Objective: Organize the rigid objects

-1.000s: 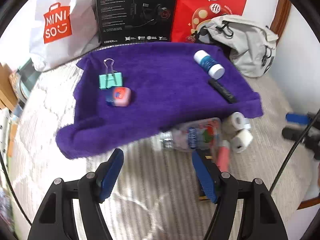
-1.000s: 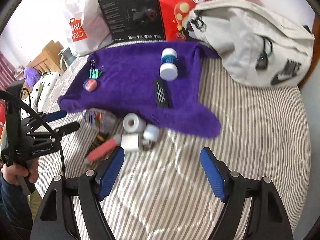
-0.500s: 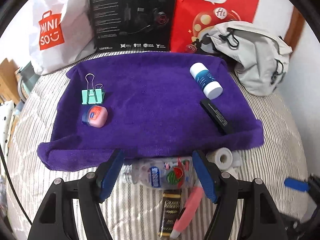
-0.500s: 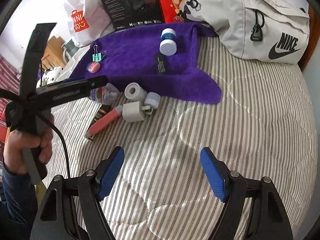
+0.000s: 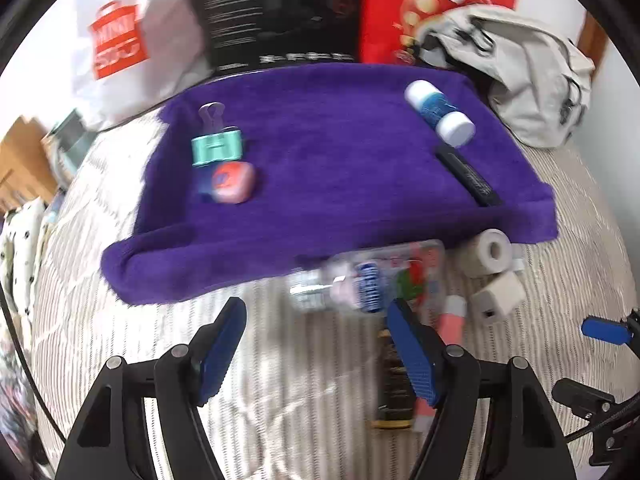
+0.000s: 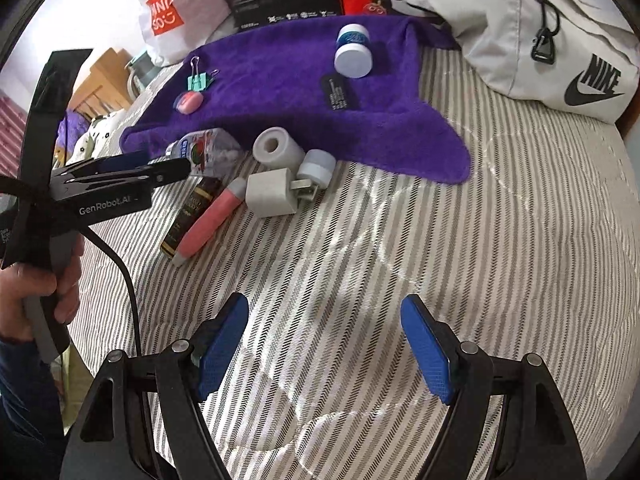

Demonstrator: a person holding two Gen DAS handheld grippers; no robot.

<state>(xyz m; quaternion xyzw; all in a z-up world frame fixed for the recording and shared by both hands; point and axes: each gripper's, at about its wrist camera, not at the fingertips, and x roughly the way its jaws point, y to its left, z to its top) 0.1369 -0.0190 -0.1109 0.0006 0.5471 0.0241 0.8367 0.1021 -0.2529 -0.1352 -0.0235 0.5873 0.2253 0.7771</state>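
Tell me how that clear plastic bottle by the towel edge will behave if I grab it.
The clear bottle lies on its side on soft bedding, so it may roll when nudged. It looks mostly empty, so probably light. Its thin, glossy wall could flex or slip between the fingers.

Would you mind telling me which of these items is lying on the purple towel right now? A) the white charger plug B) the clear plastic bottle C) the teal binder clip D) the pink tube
C: the teal binder clip rests on the purple towel, while the pink tube, clear plastic bottle and white charger plug lie on the striped bedcover in front of it.
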